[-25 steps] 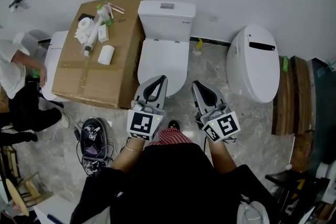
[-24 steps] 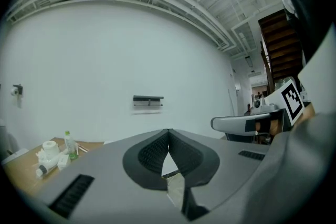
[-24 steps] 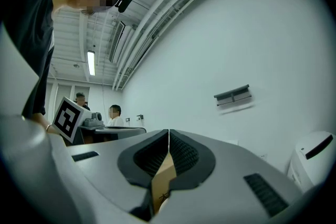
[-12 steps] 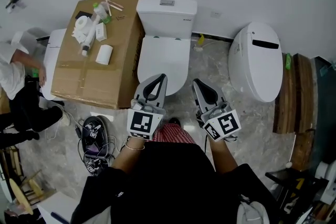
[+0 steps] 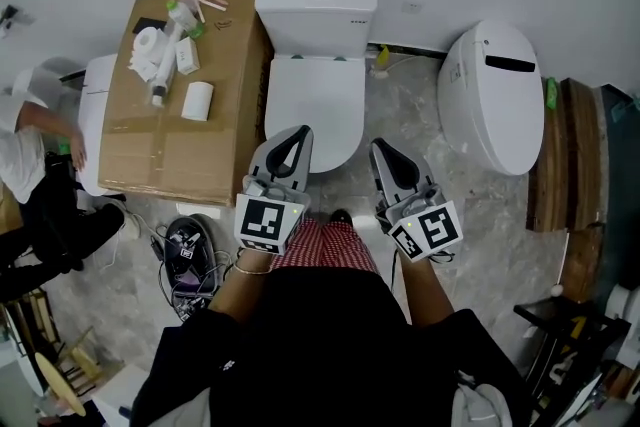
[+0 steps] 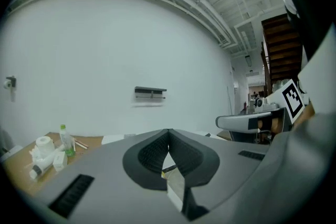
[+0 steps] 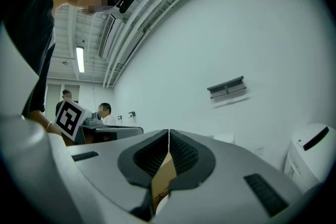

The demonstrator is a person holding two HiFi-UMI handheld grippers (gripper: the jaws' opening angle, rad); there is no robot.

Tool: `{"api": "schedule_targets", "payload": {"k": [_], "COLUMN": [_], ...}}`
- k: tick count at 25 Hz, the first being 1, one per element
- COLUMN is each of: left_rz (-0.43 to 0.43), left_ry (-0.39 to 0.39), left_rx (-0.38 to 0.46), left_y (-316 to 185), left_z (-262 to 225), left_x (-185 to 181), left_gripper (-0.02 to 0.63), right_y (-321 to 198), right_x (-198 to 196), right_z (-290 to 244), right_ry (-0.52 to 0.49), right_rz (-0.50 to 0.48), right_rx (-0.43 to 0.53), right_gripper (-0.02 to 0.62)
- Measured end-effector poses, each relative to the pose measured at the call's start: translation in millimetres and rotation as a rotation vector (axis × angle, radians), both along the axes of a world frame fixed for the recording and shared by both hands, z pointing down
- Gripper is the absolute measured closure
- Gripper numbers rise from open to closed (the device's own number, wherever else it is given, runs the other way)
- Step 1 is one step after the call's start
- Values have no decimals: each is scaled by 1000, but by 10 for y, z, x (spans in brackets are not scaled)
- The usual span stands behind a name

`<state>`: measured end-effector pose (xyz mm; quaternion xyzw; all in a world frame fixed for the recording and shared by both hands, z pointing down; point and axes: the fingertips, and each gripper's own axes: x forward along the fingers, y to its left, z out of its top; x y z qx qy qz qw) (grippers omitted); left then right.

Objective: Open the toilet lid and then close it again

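The toilet stands against the wall at 12 o'clock in the head view, its white toilet lid (image 5: 315,105) lying shut over the bowl below the cistern (image 5: 316,15). The person holds both tools low at 6 o'clock, pointed toward it. The left gripper (image 5: 300,131) has its claw pressed together, the ribbed pads meeting at the tip with nothing between them, as the left gripper view (image 6: 168,134) shows. In the head view its tip overlaps the front edge of the lid, though contact cannot be told. The right gripper (image 5: 379,146) sits just beside the bowl's front at about 5 o'clock of the lid, over the marble floor, its claw likewise closed on nothing (image 7: 169,135). At 10 o'clock a cardboard box (image 5: 180,150) carries a toilet paper roll (image 5: 200,102) and a green-capped bottle (image 6: 65,140). A second toilet (image 5: 492,110) rests at 2 o'clock. A crouching person (image 5: 30,165) is at 9 o'clock, and a tangle of cables (image 5: 185,260) lies at 8 o'clock.
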<state>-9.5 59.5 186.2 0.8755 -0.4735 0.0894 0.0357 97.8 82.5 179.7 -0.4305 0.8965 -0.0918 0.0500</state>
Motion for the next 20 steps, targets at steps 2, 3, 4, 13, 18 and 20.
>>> {"api": "schedule_targets", "payload": {"k": [2,3,4,13,18,20], "left_rz": [10,19,31,117,118,123], "left_ry": [1,-5,-9,19,24,21], "left_rx": [-12,-14,-17,-37,-54,-78], "left_y": [-15,-20,-26,-133,-127,-121], "left_z": [46,72,104,355,543,611], "left_x": [-8,-12,-14,111,180,200], "left_gripper": [601,601,601,601,600,601], "right_y": [-6,-8,-14,-100,-107,-110], "right_x": [-34,-56,-80,-104,-87,-92], "right_z": [60,96,131,343,483,544], "right_ry": [-1,-1,0,10,14,15], "right_rz": [11,14,16,41,49,50], "right_rx": [-14,-23,-33,-55,-70,-80], "right_gripper": [575,575,575,575,575,575]}}
